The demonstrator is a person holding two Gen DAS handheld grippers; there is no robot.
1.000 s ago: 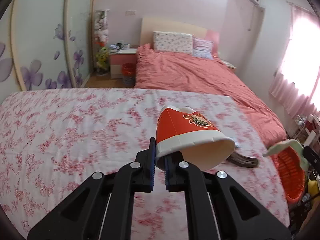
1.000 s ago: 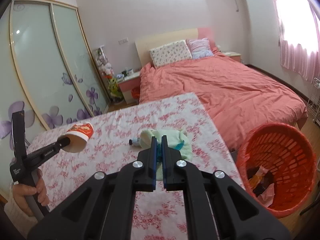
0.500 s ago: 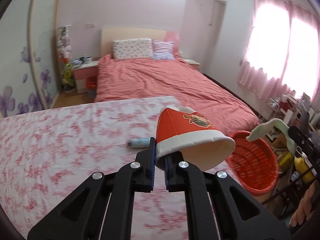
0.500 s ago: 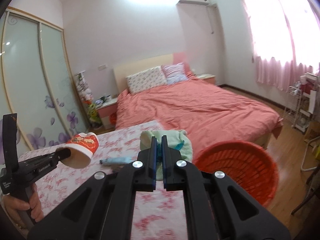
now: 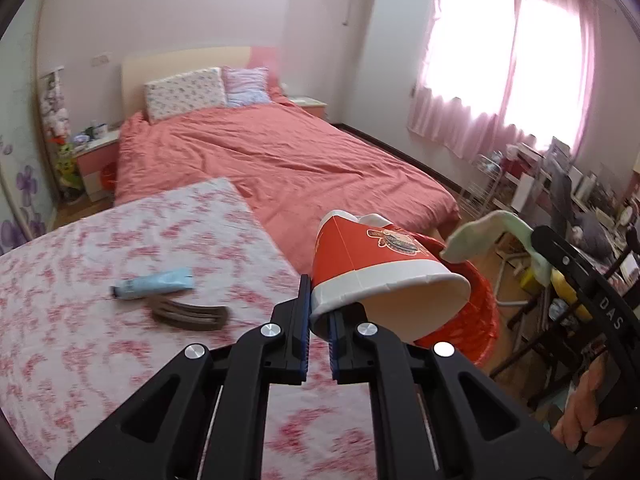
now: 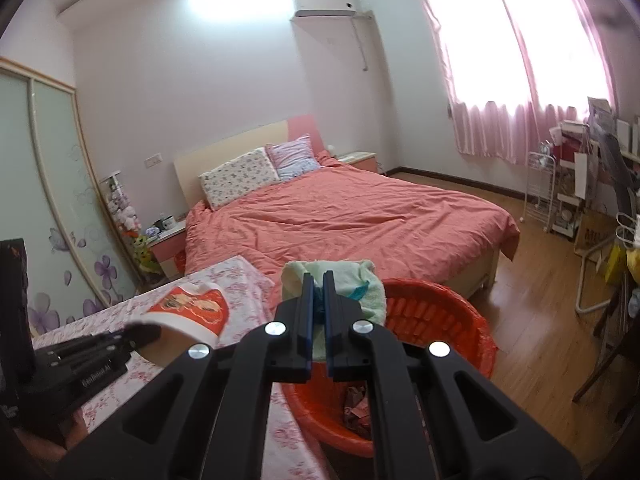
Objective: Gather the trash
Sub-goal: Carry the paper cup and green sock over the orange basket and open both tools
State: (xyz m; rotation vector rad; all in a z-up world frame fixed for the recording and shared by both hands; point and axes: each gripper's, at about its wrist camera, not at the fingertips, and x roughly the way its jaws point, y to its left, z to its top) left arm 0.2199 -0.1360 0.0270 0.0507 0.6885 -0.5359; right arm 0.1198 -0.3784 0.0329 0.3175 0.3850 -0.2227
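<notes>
Left gripper [image 5: 318, 322] is pinching the rim of a red-and-white paper cup with a printed logo [image 5: 372, 264], jaws pressed tight on the cup wall, cup lying sideways with its mouth facing right. Right gripper [image 6: 317, 312] is clamping a crumpled pale-green cloth-like wad with a blue scrap in it [image 6: 360, 284], jaws pressed together on it. Both loads are hanging near the red plastic mesh basket [image 6: 440, 320], which is standing on the wood floor just off the right edge of the table with the pink floral cloth [image 5: 80, 340]. Some wrappers are already lying in the basket bottom.

The green wad is sitting over the basket's near rim; the cup is looking closer to the table's right edge than to the basket's middle, hard to tell exactly.

A light-blue squeeze tube [image 5: 154, 282] and a brown curved hair clip [image 5: 188, 314] are lying touching each other on the table, toward its right edge, not collected.

Risks, as I judge them:
- letting go of the cup too early, so it is dropping on the table edge or floor and rolling, since it is round and light
- the soft wad snagging on the pads or draping over the rim instead of falling in
- the two grippers bumping each other, both crowding the same basket opening
- knocking the light basket over with a low swing
</notes>
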